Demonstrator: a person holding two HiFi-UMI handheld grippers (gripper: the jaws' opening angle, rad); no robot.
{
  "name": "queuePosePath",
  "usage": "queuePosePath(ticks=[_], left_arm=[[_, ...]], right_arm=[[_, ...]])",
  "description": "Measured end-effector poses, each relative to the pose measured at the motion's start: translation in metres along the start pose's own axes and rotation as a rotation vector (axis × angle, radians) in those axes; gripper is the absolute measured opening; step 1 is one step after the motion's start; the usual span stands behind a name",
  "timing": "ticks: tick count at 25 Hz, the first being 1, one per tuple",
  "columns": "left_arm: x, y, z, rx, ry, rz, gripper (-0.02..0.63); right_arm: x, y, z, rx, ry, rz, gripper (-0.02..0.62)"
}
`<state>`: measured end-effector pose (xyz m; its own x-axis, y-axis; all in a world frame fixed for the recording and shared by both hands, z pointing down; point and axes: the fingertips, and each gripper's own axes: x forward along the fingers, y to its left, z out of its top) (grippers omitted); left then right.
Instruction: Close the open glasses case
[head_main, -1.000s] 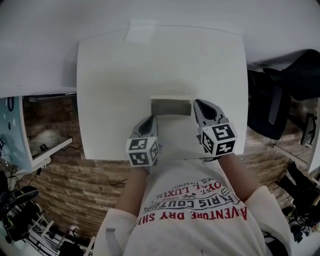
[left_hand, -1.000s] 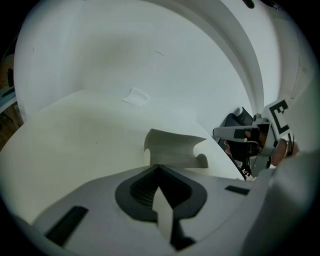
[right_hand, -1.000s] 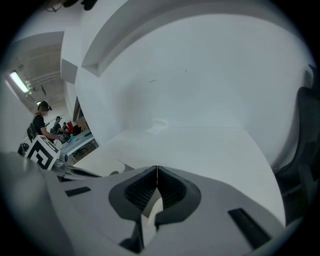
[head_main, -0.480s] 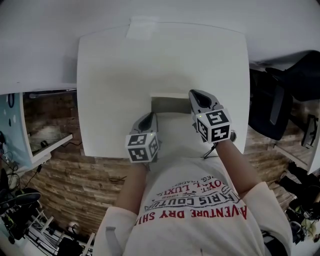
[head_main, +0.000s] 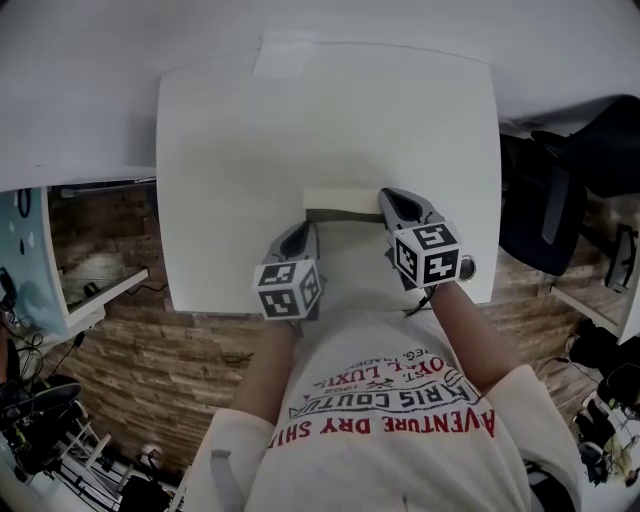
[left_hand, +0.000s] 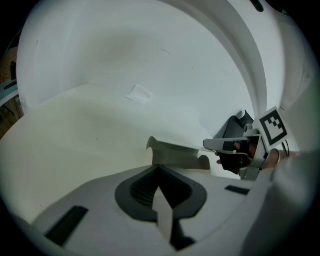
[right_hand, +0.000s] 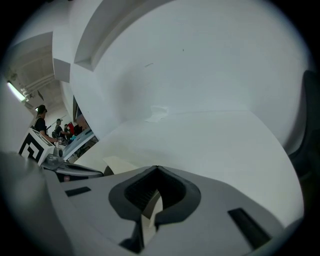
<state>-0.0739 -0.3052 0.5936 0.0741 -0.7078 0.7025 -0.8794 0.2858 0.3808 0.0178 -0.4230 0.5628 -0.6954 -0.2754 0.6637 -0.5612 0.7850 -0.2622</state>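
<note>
Right claw (head_main: 391, 199), shut and empty, is at the right end of the glasses case (head_main: 340, 200); left claw (head_main: 302, 235), also shut empty, sits near its left corner. If I push sideways, the case may slide with its lid unshut.

The pale rectangular glasses case (head_main: 340, 205) is lying on the white square table (head_main: 220, 150), toward my edge. My left gripper (head_main: 303, 233) is sitting just before its left end and my right gripper (head_main: 393, 197) at its right end. A small white paper patch (head_main: 284, 58) is lying at the far edge.

Shirt (head_main: 400, 405) print, upside down: "AVENTURE DRY"; "COUTU"; rest unclear.
</note>
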Motion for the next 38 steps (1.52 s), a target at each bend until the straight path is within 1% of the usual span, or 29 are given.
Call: queuePosePath(ticks=[7, 9, 12, 18, 21, 29, 33, 35, 38], left_arm=[[0.000, -0.001, 0.001, 0.017, 0.017, -0.015, 0.005], [0.000, -0.001, -0.001, 0.025, 0.032, -0.014, 0.005], [-0.003, 0.001, -0.005, 0.030, 0.056, -0.014, 0.005], [-0.012, 0.011, -0.010, 0.015, 0.058, -0.003, 0.005], [-0.013, 0.012, -0.009, 0.030, 0.055, -0.006, 0.005], [-0.023, 0.014, -0.009, 0.074, 0.052, -0.018, 0.005], [-0.033, 0.008, 0.000, 0.096, 0.021, -0.028, 0.005], [-0.042, 0.001, 0.013, 0.112, -0.016, -0.043, 0.005], [-0.055, -0.013, 0.038, 0.160, -0.089, -0.073, 0.005]], right_arm=[[-0.005, 0.004, -0.005, -0.021, -0.016, -0.018, 0.012], [-0.007, 0.005, -0.008, -0.029, -0.017, -0.022, 0.012], [-0.010, 0.006, -0.012, -0.014, -0.020, -0.029, 0.012], [-0.011, 0.008, -0.018, -0.003, -0.013, -0.067, 0.012], [-0.012, 0.008, -0.021, 0.013, -0.011, -0.074, 0.012], [-0.013, 0.015, -0.023, -0.001, -0.023, -0.098, 0.012], [-0.024, 0.022, -0.015, -0.030, -0.064, -0.096, 0.012], [-0.034, 0.026, -0.007, -0.047, -0.100, -0.102, 0.012], [-0.051, 0.032, 0.010, -0.062, -0.171, -0.119, 0.012]])
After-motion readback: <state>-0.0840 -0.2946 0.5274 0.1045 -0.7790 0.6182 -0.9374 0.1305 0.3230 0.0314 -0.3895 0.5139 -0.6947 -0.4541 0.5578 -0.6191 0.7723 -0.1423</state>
